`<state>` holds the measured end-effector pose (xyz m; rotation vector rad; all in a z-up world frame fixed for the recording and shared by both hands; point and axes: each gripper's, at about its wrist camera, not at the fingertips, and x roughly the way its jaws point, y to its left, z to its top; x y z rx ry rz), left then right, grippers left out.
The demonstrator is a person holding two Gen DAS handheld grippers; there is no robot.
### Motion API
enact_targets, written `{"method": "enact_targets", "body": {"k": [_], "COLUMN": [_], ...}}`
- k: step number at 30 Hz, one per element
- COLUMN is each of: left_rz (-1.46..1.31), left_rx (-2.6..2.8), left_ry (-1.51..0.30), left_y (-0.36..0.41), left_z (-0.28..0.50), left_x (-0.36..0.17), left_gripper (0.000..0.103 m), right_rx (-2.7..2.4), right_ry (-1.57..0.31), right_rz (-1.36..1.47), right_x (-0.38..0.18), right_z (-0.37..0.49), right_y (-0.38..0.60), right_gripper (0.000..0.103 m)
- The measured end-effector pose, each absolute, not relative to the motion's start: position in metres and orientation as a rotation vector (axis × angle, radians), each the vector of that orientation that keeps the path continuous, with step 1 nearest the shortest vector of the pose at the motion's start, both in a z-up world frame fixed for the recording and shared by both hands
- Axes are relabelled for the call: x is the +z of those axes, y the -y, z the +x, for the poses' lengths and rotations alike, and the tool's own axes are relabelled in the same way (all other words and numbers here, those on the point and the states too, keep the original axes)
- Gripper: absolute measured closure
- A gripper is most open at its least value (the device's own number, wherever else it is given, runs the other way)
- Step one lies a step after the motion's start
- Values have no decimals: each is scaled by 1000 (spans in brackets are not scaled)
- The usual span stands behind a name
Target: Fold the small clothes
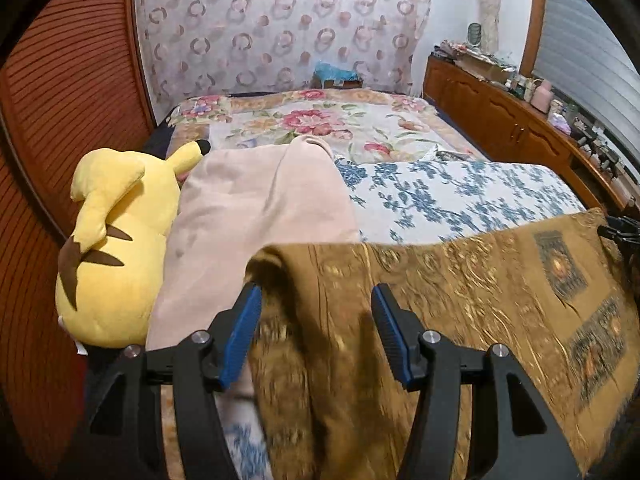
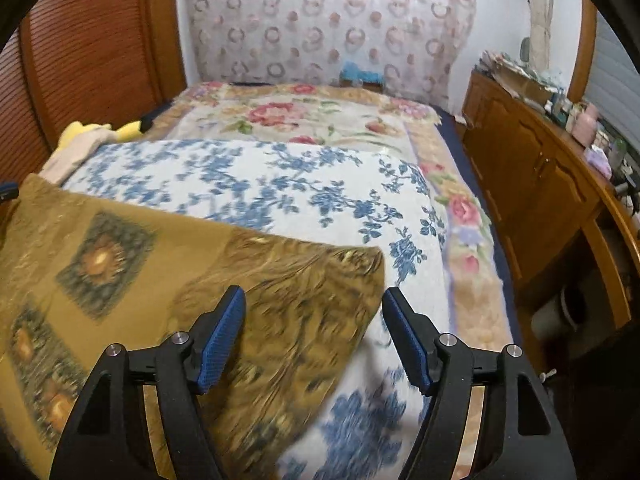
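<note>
Garment: brown patterned cloth [image 1: 460, 288], soft, light, limp; grasp corners, lower frame.
Left gripper [image 1: 316, 328]: fingers wide, empty.
Right gripper [image 2: 314, 332]: same.

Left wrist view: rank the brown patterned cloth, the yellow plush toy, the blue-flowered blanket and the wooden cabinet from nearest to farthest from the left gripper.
1. Brown patterned cloth, directly under the left gripper.
2. Yellow plush toy, to its left.
3. Blue-flowered blanket, ahead, beyond the cloth.
4. Wooden cabinet, far right, along the wall.
</note>
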<state>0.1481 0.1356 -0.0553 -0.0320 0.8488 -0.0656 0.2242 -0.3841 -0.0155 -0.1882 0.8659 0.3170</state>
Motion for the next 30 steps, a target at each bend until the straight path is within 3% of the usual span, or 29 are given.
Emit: {"method": "enact_targets", "body": {"k": [9,18,30], "left_rz": [-46,-1,-29], "left_rx": [-41,-3,5], "left_ry": [-912,-906,-914], "left_y": [-145,-144,-153], "left_z": [177,173,171], "left_x": [-81,-80,-88], "left_gripper": [47,46,46], "right_rx": [298,299,312], "right_ry": [-931,-915,-913], "right_rz": [-152,-162,-169], "right_x": [-43,-42,-43], "right_z": [249,246,247], "right_y": [393,389,386], "right_gripper": [27,21,21]}}
